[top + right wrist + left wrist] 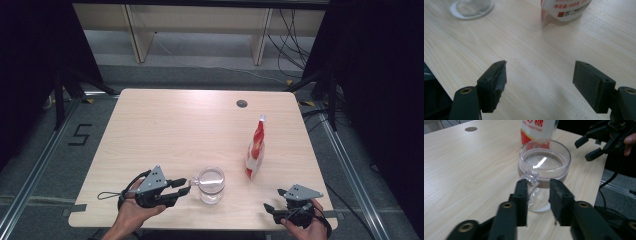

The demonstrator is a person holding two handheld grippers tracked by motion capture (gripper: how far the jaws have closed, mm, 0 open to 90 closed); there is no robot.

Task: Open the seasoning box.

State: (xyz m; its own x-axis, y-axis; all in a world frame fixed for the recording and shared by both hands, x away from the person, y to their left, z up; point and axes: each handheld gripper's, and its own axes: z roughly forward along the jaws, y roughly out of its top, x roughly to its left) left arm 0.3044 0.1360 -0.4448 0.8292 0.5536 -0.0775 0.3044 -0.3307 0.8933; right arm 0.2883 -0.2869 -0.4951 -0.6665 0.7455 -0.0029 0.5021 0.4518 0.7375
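1. Pale wood covered the bench [150, 130], with dark curtains on both sides and grey floor beyond.
2. A clear glass mug [211, 185] stood near the front edge, its handle [531, 178] turned toward the left claw [183, 187].
3. The left claw had its jaws around that handle – narrowed, one pad touching it, the other with a small gap, so I judged the pinch not quite complete.
4. The step in hand looked like taking the mug by its handle; next the jaws needed to press fully on the handle before any lift, and the mug had to stay level.
5. The right claw [274, 208] waited over the front right corner, jaws spread wide with nothing between them.
6. A red-and-white sugar bag [255, 148] stood upright just right of the mug – near enough to be knocked if the mug swung that way.
7. A small round hole [242, 104] sat far back, out of the way.
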